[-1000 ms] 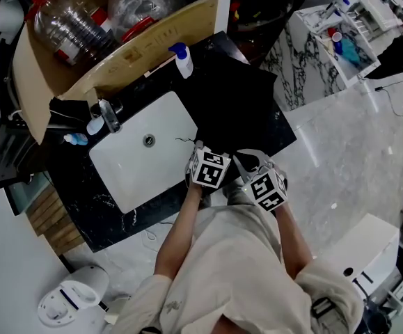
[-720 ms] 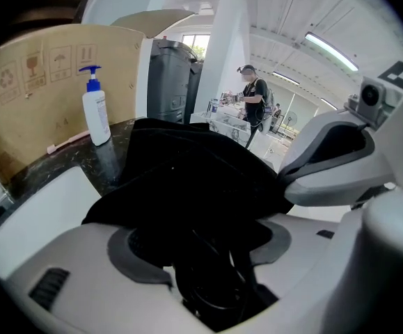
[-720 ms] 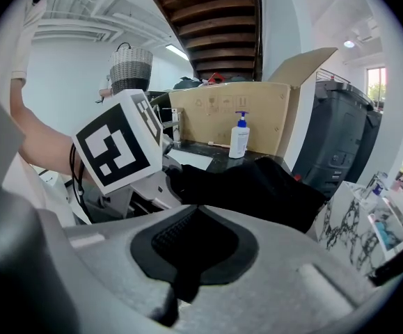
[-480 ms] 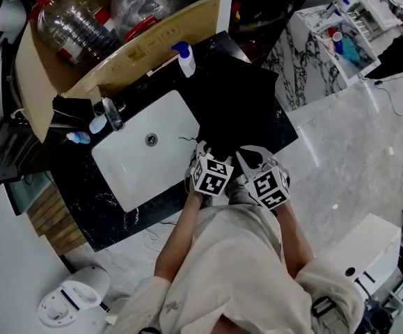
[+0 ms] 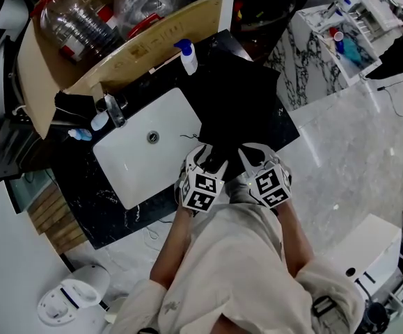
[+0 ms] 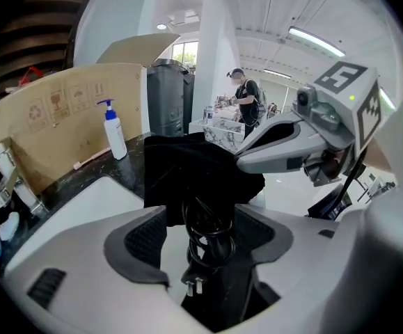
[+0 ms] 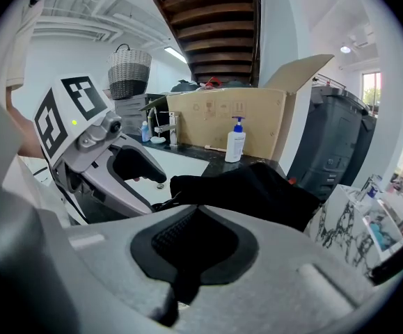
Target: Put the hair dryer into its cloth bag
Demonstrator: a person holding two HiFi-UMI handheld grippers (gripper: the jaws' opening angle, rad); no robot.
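1. Left tool [image 6: 202,245]: jaws spread wide, having just been opening. The pads press on nothing. The coiled cord [image 6: 209,218] and its plug [image 6: 192,284] hang free between them.
2. Right tool [image 7: 194,245]: jaws pressed together, pinching the near edge of the black cloth bag [image 7: 257,190]. Judged reason: it keeps the bag's mouth lifted and steady while the other side works.
3. Hair dryer: body not visible in any view. The cord runs up into the bag's mouth, so the body is judged to be inside already, with only the cord bundle left out.
4. The bag lies on the dark desk [image 5: 111,207], just beside the white sink [image 5: 135,165], at the edge nearest the person.
5. Soap bottle [image 6: 114,134] and cardboard box [image 5: 152,44] stand at the back, well apart from the work.
6. Judged remaining: tuck in the cord. The plug could snag on the hem.
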